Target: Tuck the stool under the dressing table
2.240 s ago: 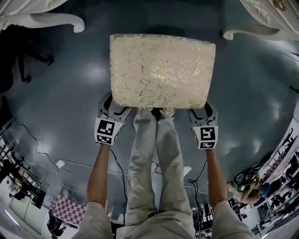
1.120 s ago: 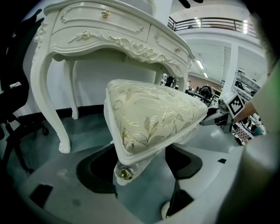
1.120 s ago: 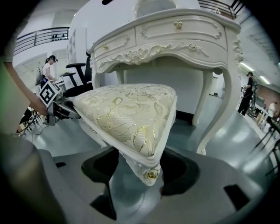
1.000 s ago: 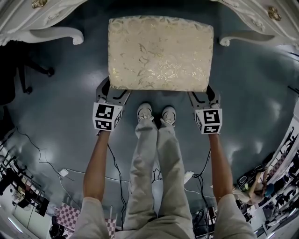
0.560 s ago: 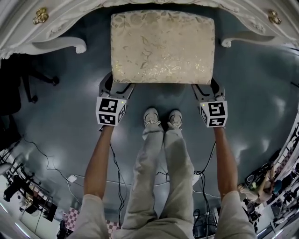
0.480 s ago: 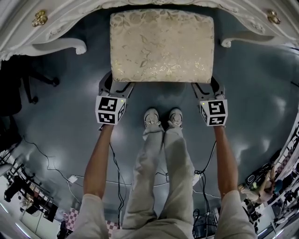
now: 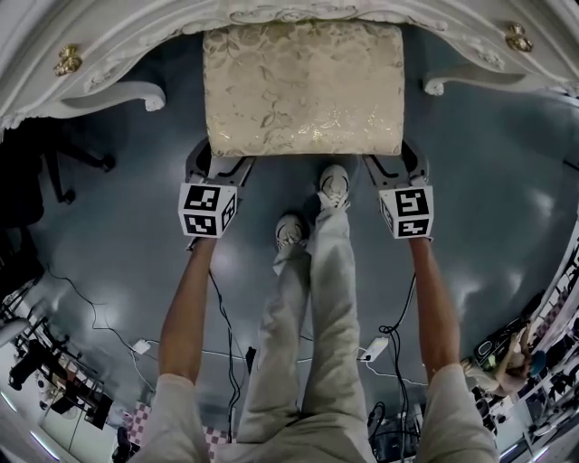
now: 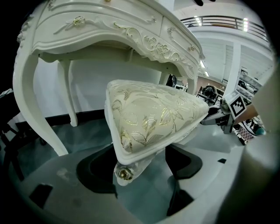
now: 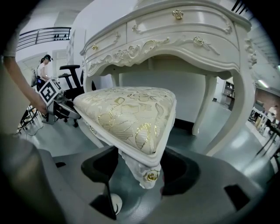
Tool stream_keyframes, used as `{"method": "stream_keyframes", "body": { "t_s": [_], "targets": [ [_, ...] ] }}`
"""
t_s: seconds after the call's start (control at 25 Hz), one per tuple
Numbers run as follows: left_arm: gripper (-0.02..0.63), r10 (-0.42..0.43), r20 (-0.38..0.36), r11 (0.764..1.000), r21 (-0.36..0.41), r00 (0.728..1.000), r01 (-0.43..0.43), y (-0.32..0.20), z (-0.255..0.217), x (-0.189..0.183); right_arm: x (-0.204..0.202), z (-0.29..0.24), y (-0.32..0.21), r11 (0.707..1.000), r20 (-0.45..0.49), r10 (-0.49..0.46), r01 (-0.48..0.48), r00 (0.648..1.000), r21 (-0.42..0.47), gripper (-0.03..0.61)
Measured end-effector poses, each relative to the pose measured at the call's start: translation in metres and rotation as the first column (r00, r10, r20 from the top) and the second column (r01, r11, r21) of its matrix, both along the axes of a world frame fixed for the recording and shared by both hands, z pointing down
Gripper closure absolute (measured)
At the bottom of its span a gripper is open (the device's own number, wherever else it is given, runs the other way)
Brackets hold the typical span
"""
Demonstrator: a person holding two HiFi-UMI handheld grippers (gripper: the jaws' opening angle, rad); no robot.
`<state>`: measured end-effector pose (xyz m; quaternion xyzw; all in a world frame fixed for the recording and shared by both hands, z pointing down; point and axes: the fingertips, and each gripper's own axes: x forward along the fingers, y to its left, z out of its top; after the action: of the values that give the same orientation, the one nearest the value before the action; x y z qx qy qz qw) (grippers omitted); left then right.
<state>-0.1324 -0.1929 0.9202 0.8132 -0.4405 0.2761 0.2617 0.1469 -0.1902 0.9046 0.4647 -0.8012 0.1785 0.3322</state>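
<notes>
The left gripper (image 7: 217,159) and the right gripper (image 7: 398,156) each pinch a near corner of the stool (image 7: 303,86), which sits ahead, partly under the dressing table (image 7: 136,32); recommend an even, straight forward push to avoid skewing.

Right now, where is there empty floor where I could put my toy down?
Bare floor lies left of the left gripper, near the leg of the dressing table, and right of the right gripper. It is crowded between the grippers, where the shoes stand, and under the table, where the stool sits.
</notes>
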Motion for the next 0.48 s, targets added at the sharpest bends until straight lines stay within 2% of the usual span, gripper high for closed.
{"method": "stream_keyframes", "body": {
  "t_s": [0.48],
  "targets": [
    [0.285,-0.018,0.002,1.000,0.018,1.000,0.018,-0.035,-0.001,-0.001,-0.001,-0.002,-0.038,0.999,0.007,-0.009,0.009,1.000,0.031,0.276]
  ]
}}
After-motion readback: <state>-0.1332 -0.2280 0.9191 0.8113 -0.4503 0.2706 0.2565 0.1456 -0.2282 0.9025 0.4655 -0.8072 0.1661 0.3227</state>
